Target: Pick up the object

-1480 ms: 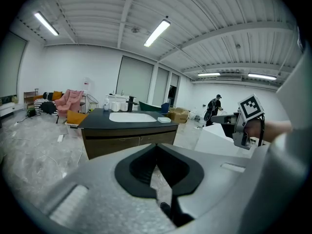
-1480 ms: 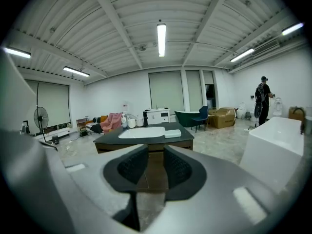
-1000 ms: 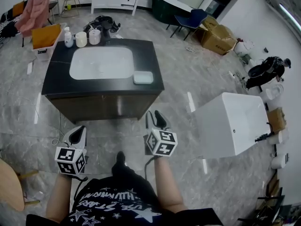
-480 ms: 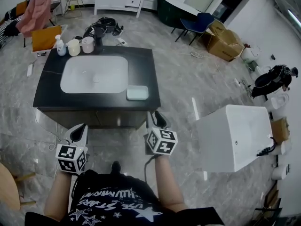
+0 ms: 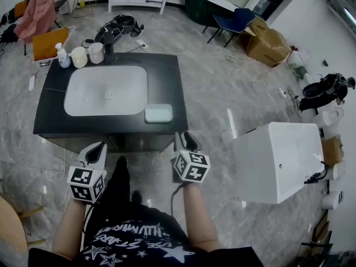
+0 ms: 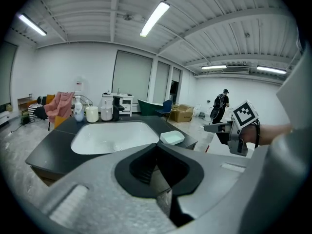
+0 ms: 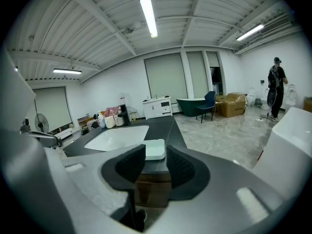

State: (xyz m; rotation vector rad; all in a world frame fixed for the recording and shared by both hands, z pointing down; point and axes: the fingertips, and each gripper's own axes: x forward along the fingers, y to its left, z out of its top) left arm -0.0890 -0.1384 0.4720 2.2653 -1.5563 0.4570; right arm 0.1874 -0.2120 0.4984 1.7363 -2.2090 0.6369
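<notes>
Although the pale tray [image 5: 158,113], the likely object, lies crosswise near the worktop's [image 5: 167,74] front edge, at 11 o'clock from the nearer right tongs [image 5: 185,142], these stand spread, empty; the left tongs [image 5: 95,151] are pressed together.

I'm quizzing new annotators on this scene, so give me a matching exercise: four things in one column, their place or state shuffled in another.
1 left tool
2 right tool
3 pale green tray
4 white bathtub

a standing on the floor
b jaws apart
c jaws together
d on the black counter, beside the basin

Pairs: 1-c, 2-b, 3-d, 4-a.
</notes>
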